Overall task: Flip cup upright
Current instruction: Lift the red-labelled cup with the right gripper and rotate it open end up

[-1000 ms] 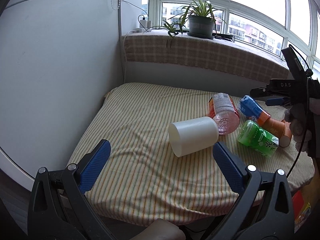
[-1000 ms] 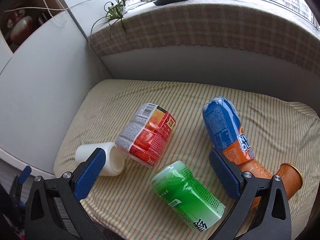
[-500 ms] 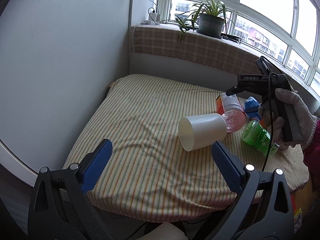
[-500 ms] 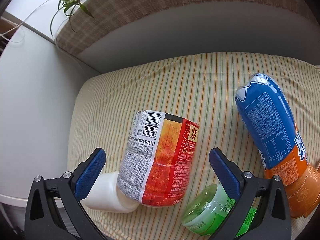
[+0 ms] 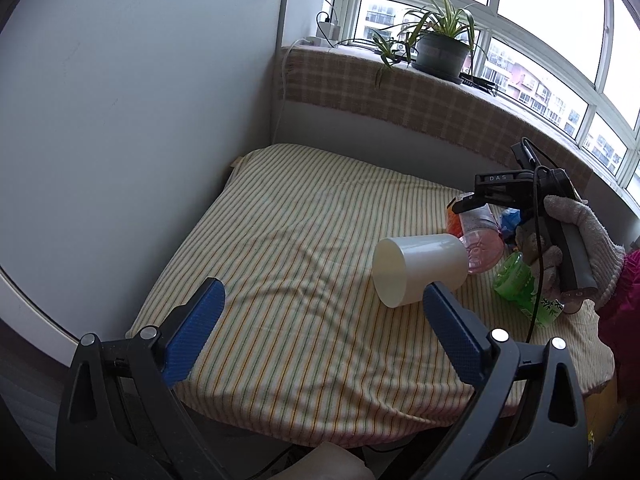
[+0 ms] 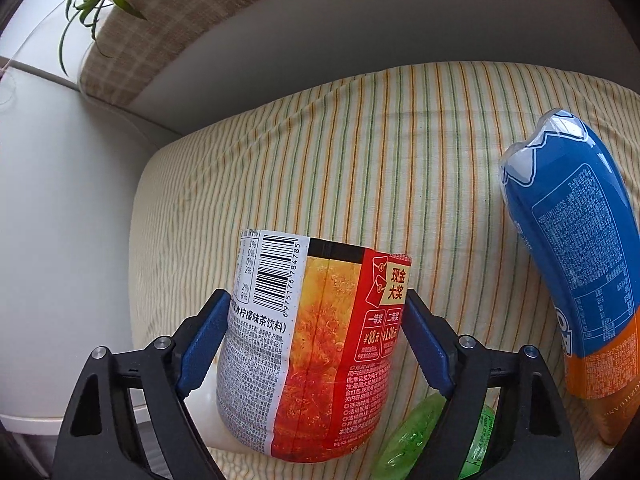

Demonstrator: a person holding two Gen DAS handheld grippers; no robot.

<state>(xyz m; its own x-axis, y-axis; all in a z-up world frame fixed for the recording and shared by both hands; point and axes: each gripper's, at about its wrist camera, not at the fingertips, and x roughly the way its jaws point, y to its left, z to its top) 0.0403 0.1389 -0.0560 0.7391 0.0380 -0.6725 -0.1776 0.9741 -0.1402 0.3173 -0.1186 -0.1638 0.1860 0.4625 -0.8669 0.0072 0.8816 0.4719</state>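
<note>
A white cup [image 5: 420,270] lies on its side on the striped cloth [image 5: 304,240], its closed bottom facing my left gripper [image 5: 320,312], which is open, empty and short of it. In the right wrist view only a white sliver of the cup [image 6: 204,408] shows behind a red-labelled bottle cup [image 6: 316,344] that also lies on its side. My right gripper [image 6: 318,340] straddles that red-labelled cup, its blue pads at both sides, touching or nearly so. In the left wrist view the right gripper [image 5: 472,204] hovers over the same cup [image 5: 476,232].
A blue-and-orange bottle cup [image 6: 580,256] lies at the right and a green one [image 6: 420,440] at the lower right, also seen in the left wrist view [image 5: 520,288]. A white wall panel [image 5: 140,120] bounds the left. A plant [image 5: 440,48] stands on the sill.
My right gripper has moved down and forward onto the red-labelled cup, which now fills the space between its fingers, and the fingers have narrowed. My left gripper has drifted slightly back and left.
</note>
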